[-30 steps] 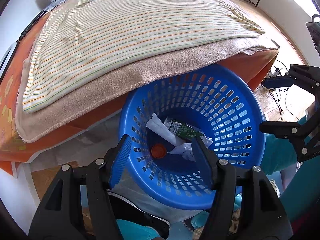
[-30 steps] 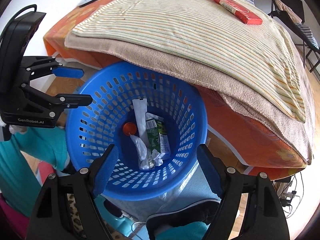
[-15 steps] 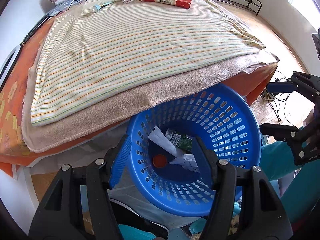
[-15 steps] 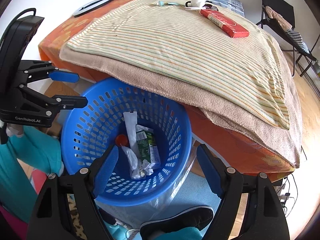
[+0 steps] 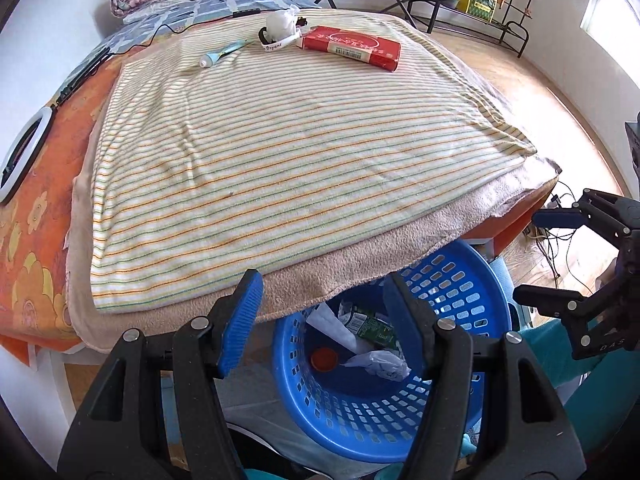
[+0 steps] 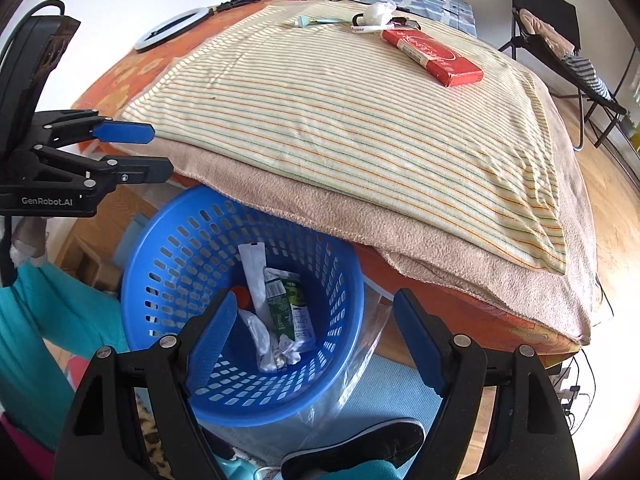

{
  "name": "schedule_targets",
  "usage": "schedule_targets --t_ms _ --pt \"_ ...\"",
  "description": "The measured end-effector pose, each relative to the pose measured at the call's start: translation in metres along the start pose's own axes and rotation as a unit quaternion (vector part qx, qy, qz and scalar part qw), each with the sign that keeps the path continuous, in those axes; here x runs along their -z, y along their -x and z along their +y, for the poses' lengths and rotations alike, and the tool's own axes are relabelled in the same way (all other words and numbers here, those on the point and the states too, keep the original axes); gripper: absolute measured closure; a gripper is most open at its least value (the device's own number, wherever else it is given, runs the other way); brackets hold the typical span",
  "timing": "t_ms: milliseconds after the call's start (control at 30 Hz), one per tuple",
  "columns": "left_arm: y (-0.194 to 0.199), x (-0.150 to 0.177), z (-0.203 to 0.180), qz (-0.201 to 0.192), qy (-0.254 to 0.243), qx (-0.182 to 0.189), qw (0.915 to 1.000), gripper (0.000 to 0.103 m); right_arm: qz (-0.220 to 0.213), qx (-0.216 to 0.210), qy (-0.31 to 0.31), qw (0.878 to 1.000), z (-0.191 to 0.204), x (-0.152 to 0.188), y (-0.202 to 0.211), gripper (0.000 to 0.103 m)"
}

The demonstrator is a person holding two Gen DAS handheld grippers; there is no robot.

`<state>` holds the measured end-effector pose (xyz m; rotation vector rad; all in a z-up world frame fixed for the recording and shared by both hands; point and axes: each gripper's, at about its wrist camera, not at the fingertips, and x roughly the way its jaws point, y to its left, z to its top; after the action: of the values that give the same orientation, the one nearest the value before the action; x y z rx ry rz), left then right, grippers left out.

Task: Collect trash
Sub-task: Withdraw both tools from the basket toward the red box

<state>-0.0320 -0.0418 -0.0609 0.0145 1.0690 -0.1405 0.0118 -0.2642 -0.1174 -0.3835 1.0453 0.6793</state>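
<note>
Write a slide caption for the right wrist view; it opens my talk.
Open right tongs above blue basket of trash beside striped blanket.

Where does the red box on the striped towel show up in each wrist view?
Left wrist view: the red box lies top centre, just right of the white wad.
Right wrist view: the red box lies upper right, angled toward the towel's right edge.
Shared landmark: the blue basket below the bed's edge, at the bottom of both views.

Bed (image 5: 36, 216), striped towel (image 5: 280, 168), red box (image 5: 352, 46)
</note>
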Motion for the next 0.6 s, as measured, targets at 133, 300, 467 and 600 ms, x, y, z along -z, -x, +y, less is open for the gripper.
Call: schedule_targets --t_ms 133,300,467,600 --pt "0.005 -0.022 0.003 -0.018 -0.003 -0.005 0.9998 0.038 -0.010 -0.006 -0.003 1.000 -0.007 -0.010 0.003 0.022" --pt "0.006 -0.052 0.008 -0.037 -0.010 -0.011 0.9992 0.038 -0.023 0.011 0.012 1.000 -0.016 -0.032 0.006 0.022" --pt "0.001 -0.083 0.015 -0.049 -0.009 -0.013 0.9987 0.038 -0.036 0.022 0.018 0.999 -0.036 -0.062 0.007 0.021" --pt "-0.008 -0.109 0.023 -0.059 -0.007 -0.019 0.9980 0.038 -0.049 0.024 0.012 0.998 -0.059 -0.090 0.005 0.021"
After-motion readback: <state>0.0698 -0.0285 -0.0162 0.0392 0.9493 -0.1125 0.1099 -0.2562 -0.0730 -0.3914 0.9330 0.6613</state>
